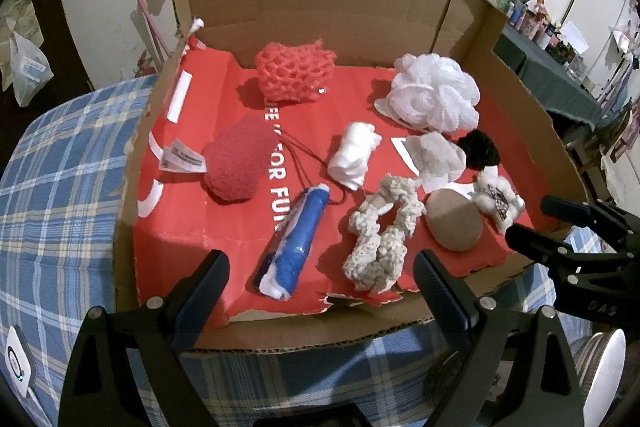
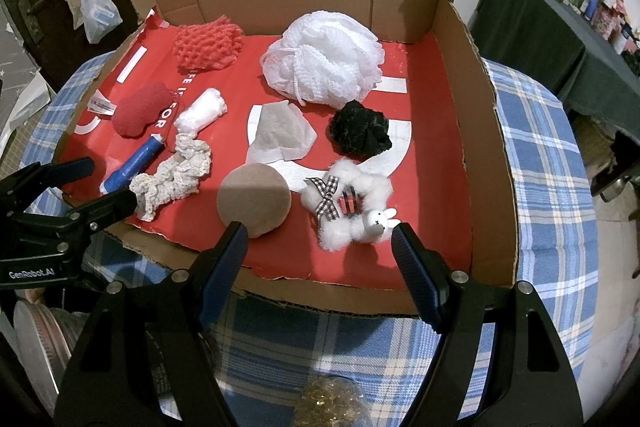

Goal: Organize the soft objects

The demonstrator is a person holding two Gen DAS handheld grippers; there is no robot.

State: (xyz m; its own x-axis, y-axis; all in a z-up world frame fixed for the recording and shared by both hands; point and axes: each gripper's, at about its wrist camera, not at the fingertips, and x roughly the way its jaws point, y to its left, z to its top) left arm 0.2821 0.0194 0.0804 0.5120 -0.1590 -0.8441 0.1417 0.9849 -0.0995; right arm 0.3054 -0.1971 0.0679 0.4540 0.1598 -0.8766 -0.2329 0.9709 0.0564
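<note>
Two handheld grippers are held at the near edge of a cut-open cardboard box [image 2: 486, 155] lined with red paper, set on a blue plaid tablecloth [image 2: 540, 163]. The left gripper [image 1: 320, 291] and the right gripper [image 2: 320, 251] are both spread wide, with nothing pinched between the fingers.

Nearest the box's front edge are seen a fluffy white scrunchie with a checked bow and bunny charm [image 2: 352, 211], a round tan powder puff [image 2: 254, 199], a cream crocheted scrunchie [image 1: 380, 231] and a blue-and-white rolled cloth [image 1: 294, 247]. Toward the box's middle lie a white mesh sachet [image 2: 280, 135], a black scrunchie [image 2: 360, 131], a rolled white cloth [image 1: 354, 155] and a red fuzzy heart with a tag [image 1: 236, 163]. Against the box's back wall rest a white bath pouf [image 2: 324, 59] and a coral foam net [image 1: 294, 73].

Everything is spread singly inside the box, which would fit either items awaiting sorting or items already laid out; which step is in hand cannot be settled.
</note>
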